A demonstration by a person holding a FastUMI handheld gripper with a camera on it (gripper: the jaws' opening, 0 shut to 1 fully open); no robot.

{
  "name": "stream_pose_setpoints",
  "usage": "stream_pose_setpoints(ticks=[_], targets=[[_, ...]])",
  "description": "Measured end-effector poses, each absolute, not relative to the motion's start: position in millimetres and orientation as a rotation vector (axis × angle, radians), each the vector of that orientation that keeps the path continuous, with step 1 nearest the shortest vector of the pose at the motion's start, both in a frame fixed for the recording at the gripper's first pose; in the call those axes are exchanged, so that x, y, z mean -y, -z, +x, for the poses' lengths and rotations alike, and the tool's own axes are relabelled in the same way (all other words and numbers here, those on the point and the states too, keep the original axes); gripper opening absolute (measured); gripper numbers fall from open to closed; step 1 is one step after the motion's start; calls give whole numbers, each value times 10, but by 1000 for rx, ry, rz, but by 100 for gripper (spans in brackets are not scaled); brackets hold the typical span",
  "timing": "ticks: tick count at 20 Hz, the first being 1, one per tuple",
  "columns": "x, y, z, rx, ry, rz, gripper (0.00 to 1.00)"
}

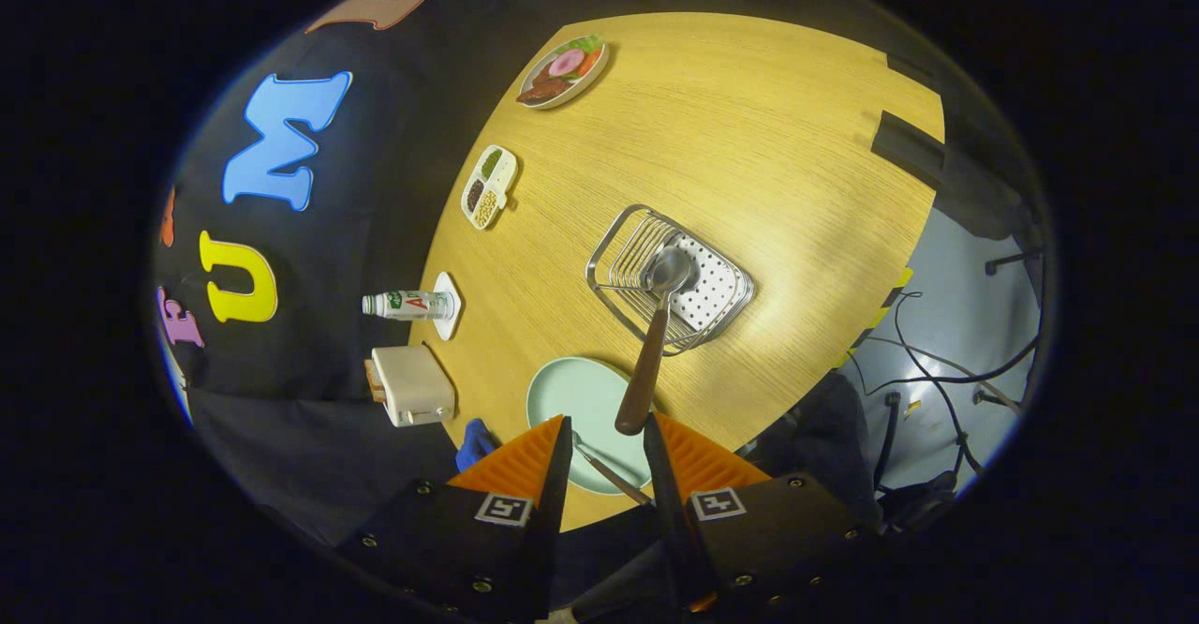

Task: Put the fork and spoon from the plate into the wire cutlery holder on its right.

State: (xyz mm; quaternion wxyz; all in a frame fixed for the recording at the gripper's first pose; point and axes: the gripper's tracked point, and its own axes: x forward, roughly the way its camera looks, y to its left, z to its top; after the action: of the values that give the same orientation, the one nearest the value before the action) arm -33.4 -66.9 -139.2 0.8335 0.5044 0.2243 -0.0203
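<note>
Spoon sits in the holder, fingers parted and empty!

Beyond the fingers spreads the round light-wood table (749, 137); on it, just ahead of the gripper (607, 427), lies the pale green round plate (571, 394), with the slim metal fork (609, 474) between the open fingers. Farther ahead stands the wire cutlery holder (670, 277), the brown-handled metal spoon (656, 334) leaning out of it.

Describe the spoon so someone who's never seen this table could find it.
On the wooden table, find the wire cutlery holder beyond the pale green plate. The spoon has its bowl in the holder, its brown handle slanting back toward the open claw.
</note>
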Motion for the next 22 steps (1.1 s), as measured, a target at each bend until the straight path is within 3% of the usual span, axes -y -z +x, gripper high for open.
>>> stream_pose_setpoints(ticks=[22], targets=[[-217,1523,-64,-609,-79,917,47]])
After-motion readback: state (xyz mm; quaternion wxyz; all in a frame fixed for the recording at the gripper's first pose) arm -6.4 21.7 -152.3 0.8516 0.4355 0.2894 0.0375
